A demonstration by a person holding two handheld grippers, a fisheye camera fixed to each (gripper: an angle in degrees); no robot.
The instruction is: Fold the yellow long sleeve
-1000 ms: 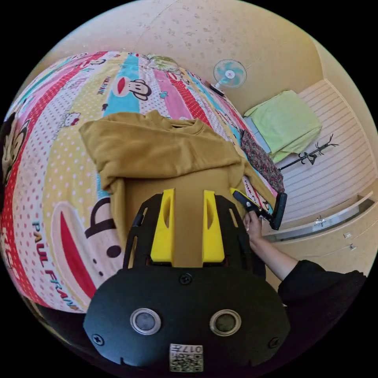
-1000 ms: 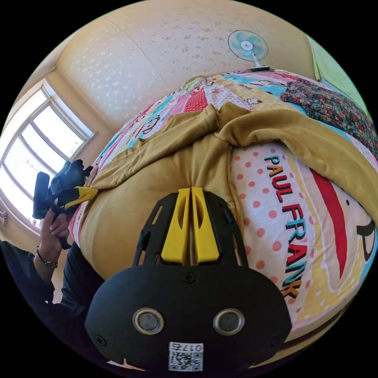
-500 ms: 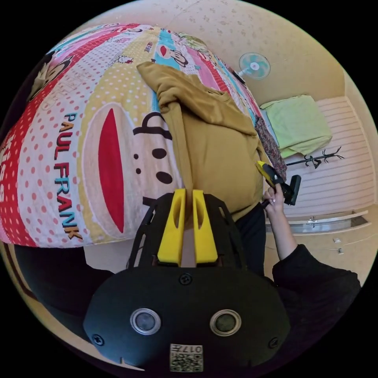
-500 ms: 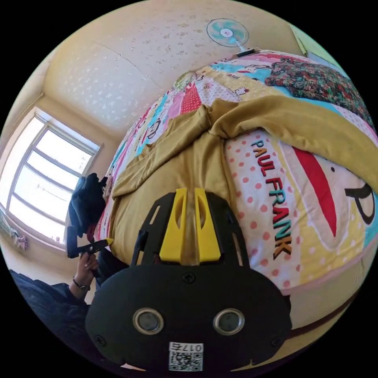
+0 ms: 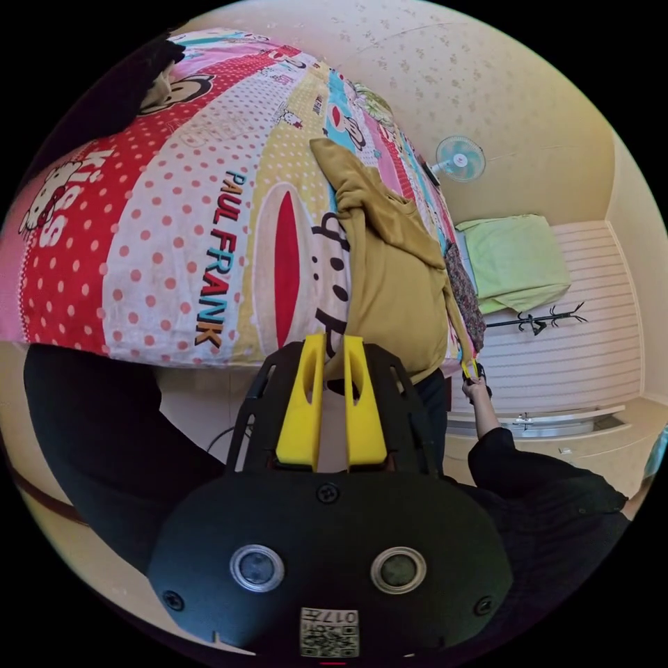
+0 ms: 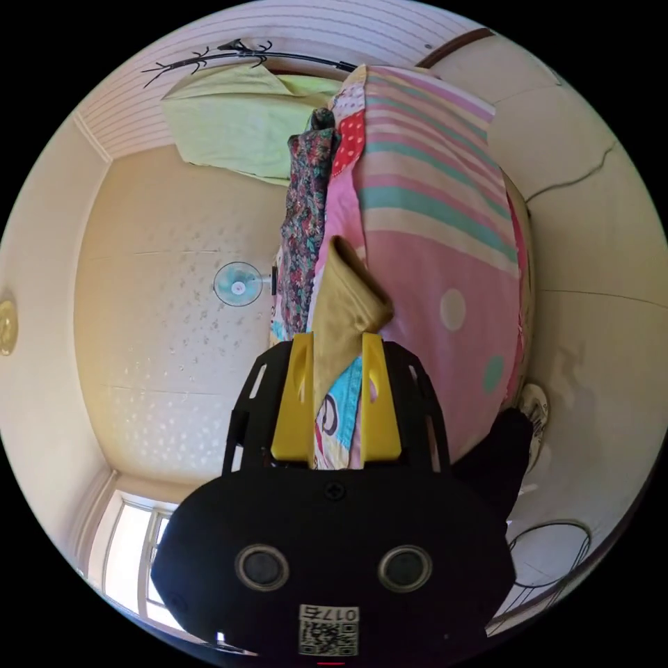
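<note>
Left gripper view: the patterned bedspread point(image 5: 174, 229) covers the bed, with the yellow long sleeve point(image 5: 390, 278) lying on it toward its edge. The left gripper point(image 5: 332, 348) sits at the garment's lower corner; its yellow jaws stand a narrow gap apart with a fold of hem fabric between them, and whether both press on it cannot be told. Further right, a hand point(image 5: 475, 387) holds the right gripper point(image 5: 470, 367) at the garment's far lower edge. A floral cloth point(image 5: 465, 296) lies beside the garment, a green sheet point(image 5: 518, 261) beyond it, a fan point(image 5: 460, 158) and a coat rack point(image 5: 536, 321) at the wall.

Right gripper view: the fan point(image 6: 237, 283) appears at left, the floral cloth point(image 6: 304, 223) next. The right gripper point(image 6: 337, 348) is released, jaws well apart, with a yellow sleeve end point(image 6: 346, 306) lying between them over the bedspread point(image 6: 431, 243), touching neither jaw clearly.
</note>
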